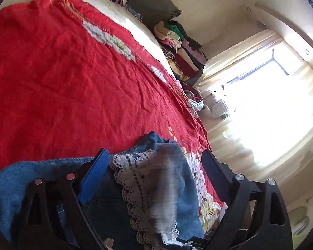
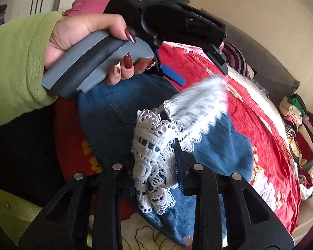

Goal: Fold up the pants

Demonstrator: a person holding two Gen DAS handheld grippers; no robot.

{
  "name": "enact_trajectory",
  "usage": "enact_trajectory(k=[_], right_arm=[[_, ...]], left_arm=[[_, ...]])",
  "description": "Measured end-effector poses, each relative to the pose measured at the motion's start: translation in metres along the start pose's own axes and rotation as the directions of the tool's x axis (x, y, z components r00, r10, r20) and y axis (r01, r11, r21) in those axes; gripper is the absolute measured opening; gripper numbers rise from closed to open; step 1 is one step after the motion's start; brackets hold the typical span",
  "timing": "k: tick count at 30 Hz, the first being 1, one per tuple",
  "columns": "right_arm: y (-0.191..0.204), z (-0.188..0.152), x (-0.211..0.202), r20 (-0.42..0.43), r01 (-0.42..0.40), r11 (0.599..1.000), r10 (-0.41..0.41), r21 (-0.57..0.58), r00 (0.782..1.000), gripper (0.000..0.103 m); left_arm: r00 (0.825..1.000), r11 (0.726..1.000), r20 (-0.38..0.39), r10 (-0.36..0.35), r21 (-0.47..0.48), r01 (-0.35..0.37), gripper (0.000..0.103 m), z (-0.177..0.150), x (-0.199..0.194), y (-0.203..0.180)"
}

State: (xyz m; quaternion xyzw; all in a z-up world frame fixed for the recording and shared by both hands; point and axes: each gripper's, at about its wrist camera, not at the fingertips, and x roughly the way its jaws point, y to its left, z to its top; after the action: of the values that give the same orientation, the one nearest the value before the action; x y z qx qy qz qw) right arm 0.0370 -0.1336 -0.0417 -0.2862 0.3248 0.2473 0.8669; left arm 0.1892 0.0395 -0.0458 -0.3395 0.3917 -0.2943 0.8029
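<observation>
Blue denim pants (image 1: 31,179) with white lace-trimmed hems (image 1: 135,179) lie on a red flowered bedspread (image 1: 73,83). My left gripper (image 1: 156,156) is open, its fingers spread wide either side of the lace and denim, with a blurred flap of lace moving between them. In the right wrist view the pants (image 2: 114,108) lie bunched below, and my right gripper (image 2: 156,158) is shut on the lace hem (image 2: 154,145). The left gripper (image 2: 202,77) shows there too, held open by a hand just above the denim, with blurred lace under it.
A stack of folded clothes (image 1: 177,48) sits past the bed's far edge, also in the right wrist view (image 2: 298,120). A bright curtained window (image 1: 271,104) is at the right. A pink pillow (image 2: 89,0) and a striped cloth (image 2: 237,60) lie at the head of the bed.
</observation>
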Motion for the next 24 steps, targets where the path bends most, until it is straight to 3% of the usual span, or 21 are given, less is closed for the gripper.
enact_trajectory(k=[1, 2, 5, 8, 13, 15, 17, 18, 21, 24], right_arm=[[-0.001, -0.002, -0.002, 0.005, -0.004, 1.000, 0.004, 0.006, 1.000, 0.028], [-0.003, -0.003, -0.006, 0.019, -0.009, 1.000, 0.009, 0.016, 1.000, 0.040], [-0.001, -0.007, -0.027, 0.067, -0.014, 1.000, 0.013, 0.016, 0.998, 0.058], [0.003, -0.020, -0.042, 0.080, 0.019, 1.000, -0.017, -0.024, 0.997, 0.063], [0.004, -0.027, -0.039, 0.055, -0.025, 0.999, 0.024, 0.023, 0.998, 0.063], [0.002, -0.027, -0.035, 0.059, -0.051, 0.998, 0.048, 0.049, 0.997, 0.055], [0.000, -0.025, -0.031, 0.058, -0.087, 0.995, 0.084, 0.054, 0.995, 0.021], [0.000, -0.025, -0.030, 0.060, -0.109, 0.992, 0.106, 0.060, 0.993, 0.015], [0.002, -0.025, -0.029, 0.058, -0.171, 0.983, 0.167, 0.063, 0.984, 0.014], [0.004, -0.028, -0.030, 0.060, -0.210, 0.975, 0.206, 0.070, 0.977, 0.019]], left_arm=[[1.000, 1.000, -0.003, 0.004, 0.002, -0.004, 0.089, -0.001, 0.002, 0.001], [1.000, 1.000, -0.008, 0.012, 0.004, -0.012, 0.089, -0.001, 0.003, 0.002], [0.996, 0.996, -0.033, 0.085, 0.018, -0.084, 0.089, -0.001, 0.010, 0.001], [0.978, 0.980, -0.076, 0.195, 0.064, -0.190, 0.089, -0.005, 0.017, -0.009], [0.968, 0.972, -0.104, 0.230, 0.078, -0.223, 0.089, -0.014, 0.018, -0.022], [0.967, 0.973, -0.117, 0.227, 0.059, -0.221, 0.089, -0.019, 0.017, -0.023], [0.965, 0.974, -0.131, 0.228, 0.037, -0.225, 0.089, -0.024, 0.017, -0.020], [0.964, 0.973, -0.133, 0.229, 0.027, -0.227, 0.089, -0.024, 0.019, -0.019], [0.963, 0.971, -0.122, 0.239, 0.011, -0.239, 0.089, -0.021, 0.024, -0.016], [0.963, 0.969, -0.109, 0.247, 0.007, -0.247, 0.091, -0.014, 0.037, -0.013]])
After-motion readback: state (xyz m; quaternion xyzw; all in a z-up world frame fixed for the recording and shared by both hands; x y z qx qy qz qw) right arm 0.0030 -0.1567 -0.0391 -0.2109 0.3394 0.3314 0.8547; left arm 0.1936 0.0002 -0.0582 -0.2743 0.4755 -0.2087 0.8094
